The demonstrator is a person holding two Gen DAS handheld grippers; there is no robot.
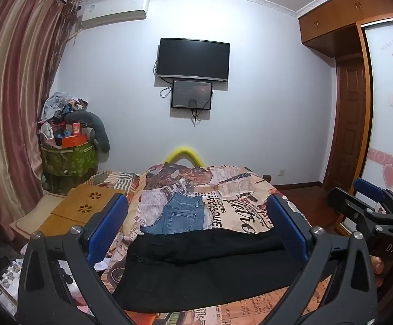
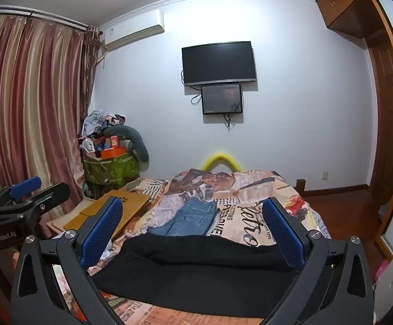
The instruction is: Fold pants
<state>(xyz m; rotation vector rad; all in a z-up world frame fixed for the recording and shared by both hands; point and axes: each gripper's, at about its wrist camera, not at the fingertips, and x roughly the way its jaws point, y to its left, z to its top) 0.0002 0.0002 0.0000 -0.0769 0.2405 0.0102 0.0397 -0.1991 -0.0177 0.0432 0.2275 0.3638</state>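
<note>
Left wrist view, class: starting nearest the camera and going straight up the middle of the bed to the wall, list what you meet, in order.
Black pants → jeans → yellow tube → small screen → TV.

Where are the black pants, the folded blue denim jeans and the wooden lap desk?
black pants (image 1: 204,270), left wrist view, middle of the fabric.
folded blue denim jeans (image 1: 180,215), left wrist view, back pocket area.
wooden lap desk (image 2: 115,211), right wrist view, top board.
</note>
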